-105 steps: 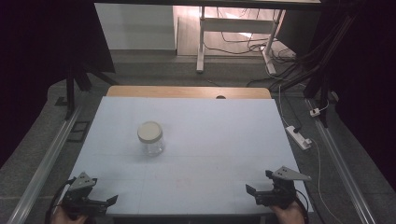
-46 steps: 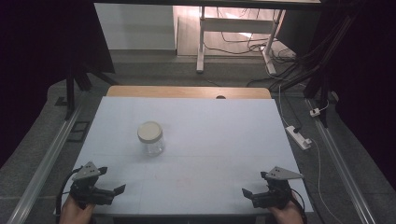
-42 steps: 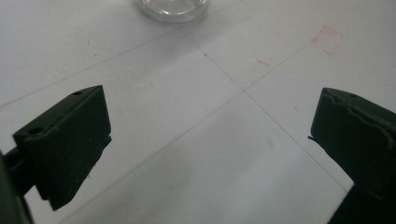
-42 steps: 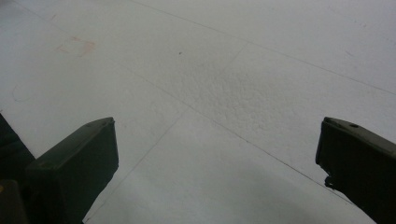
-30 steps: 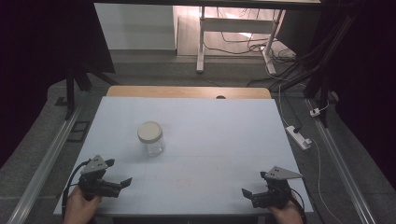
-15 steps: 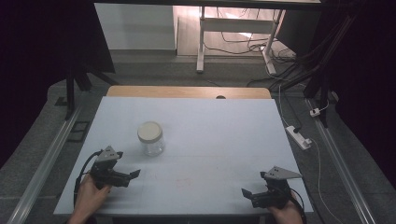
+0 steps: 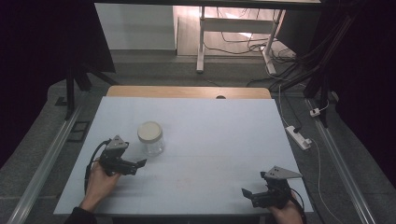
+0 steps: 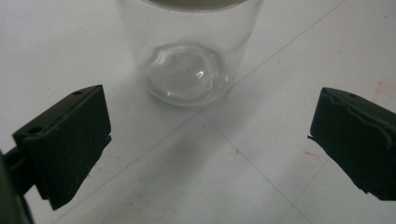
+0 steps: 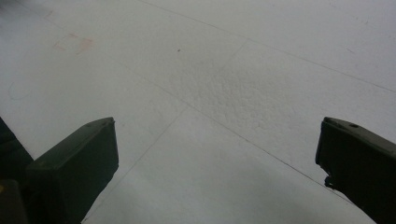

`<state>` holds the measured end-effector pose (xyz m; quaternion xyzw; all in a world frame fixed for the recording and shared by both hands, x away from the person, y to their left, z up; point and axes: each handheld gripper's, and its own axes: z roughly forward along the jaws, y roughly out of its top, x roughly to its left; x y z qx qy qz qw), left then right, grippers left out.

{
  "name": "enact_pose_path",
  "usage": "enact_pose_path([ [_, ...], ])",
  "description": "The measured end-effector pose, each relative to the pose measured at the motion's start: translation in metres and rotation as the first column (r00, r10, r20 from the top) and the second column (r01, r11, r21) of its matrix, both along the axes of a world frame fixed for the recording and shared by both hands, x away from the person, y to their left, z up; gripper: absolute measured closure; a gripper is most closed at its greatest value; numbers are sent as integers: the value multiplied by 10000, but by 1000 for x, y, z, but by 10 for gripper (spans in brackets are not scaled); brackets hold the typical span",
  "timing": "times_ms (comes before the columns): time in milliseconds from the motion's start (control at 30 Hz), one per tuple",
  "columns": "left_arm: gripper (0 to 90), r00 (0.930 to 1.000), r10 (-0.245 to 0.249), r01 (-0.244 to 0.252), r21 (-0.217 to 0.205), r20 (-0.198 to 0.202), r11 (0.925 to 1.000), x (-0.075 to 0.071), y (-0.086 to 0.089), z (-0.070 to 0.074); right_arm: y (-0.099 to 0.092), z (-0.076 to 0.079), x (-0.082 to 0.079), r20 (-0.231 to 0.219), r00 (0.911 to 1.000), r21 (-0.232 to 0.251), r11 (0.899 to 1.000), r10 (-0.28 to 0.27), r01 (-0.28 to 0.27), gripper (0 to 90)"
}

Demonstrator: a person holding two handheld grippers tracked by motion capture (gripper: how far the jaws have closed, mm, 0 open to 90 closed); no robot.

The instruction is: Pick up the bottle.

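A clear glass jar point(image 7: 151, 138) with a pale lid stands upright on the white table point(image 7: 210, 140), left of centre. My left gripper point(image 7: 138, 164) is open just in front of and beside the jar, held by a hand. In the left gripper view the jar point(image 8: 187, 51) stands ahead of the wide-apart jaws of the left gripper point(image 8: 205, 149), not between them. My right gripper point(image 7: 246, 193) rests open at the front right of the table; in its own view the right gripper point(image 9: 215, 172) has nothing but bare table surface between its jaws.
A wooden strip point(image 7: 187, 92) runs along the table's far edge. A white power strip point(image 7: 298, 136) and cables lie on the floor to the right. Metal rails point(image 7: 46, 158) flank the table.
My left gripper has travelled from the front-left corner forward and right, up to the jar. The right gripper has stayed in place. The jar has not moved.
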<state>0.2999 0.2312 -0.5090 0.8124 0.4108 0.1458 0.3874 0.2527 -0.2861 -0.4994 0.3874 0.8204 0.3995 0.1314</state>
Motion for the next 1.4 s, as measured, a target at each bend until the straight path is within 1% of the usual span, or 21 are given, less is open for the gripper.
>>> enact_pose_path([
  [67, 0, 10000, -22, 21, 112, 88, 9999, 4, -2, 1, 0, 0, 0, -4, 10000, 5, 10000, -1, 1, 0],
  [100, 0, 9999, -78, 76, 144, 119, 9999, 9, -4, 2, 0, 0, 0, -21, 10000, -2, 10000, 7, -7, 0],
  [167, 0, 9998, -164, 163, 151, 118, 9998, 14, -6, 3, 0, 0, 0, -21, 10000, -21, 10000, 5, -5, 0],
  [267, 0, 9987, -514, 514, -115, 1, 9986, 23, -8, 3, 0, 0, 0, -27, 10000, -18, 10000, -4, 4, 0],
  [300, 0, 9984, -559, 558, -175, -37, 9983, 25, -9, 3, 0, 0, 0, -28, 10000, -17, 10000, -10, 10, 0],
  [367, 0, 9979, -644, 643, -149, -19, 9978, 30, -11, 4, -1, 0, 0, -37, 10000, -8, 10000, -15, 15, 0],
  [500, 0, 9980, -630, 630, -64, 26, 9980, 38, -17, 4, -1, 0, 1, -59, 10000, 5, 10000, -31, 31, 0],
  [600, 0, 9984, -546, 545, 109, 130, 9985, 44, -21, 3, -1, 0, 1, -59, 10000, 5, 10000, -30, 30, 0],
  [700, 0, 9983, -564, 563, 50, 130, 9984, 50, -23, 2, -1, 0, 1, -61, 10000, 1, 10000, -25, 25, 0],
  [800, 0, 9983, -569, 566, 148, 151, 9983, 55, -26, 0, -1, 0, 1, -67, 10000, 4, 10000, -27, 27, 0],
  [867, 0, 9984, -540, 535, 285, 183, 9982, 59, -29, -1, -1, 0, 1, -56, 10000, 17, 10000, -30, 30, 0],
  [1000, 0, 9988, -476, 470, 395, 152, 9981, 64, -32, -3, -1, 0, 1, -61, 10000, 9, 10000, -24, 25, 0],
  [1167, 0, 9990, -438, 434, 352, 96, 9984, 68, -33, -3, -1, 0, 1, -68, 10000, 21, 10000, -24, 24, 0],
  [1300, 1, 9990, -383, 367, 663, 230, 9971, 68, -35, -3, -1, 0, 1, -63, 10000, 14, 10000, -14, 14, 0],
  [1400, 24, 9985, -426, 399, 755, 354, 9963, 67, -36, -2, -1, 0, 1, -58, 10000, 5, 10000, 11, -11, 0],
])
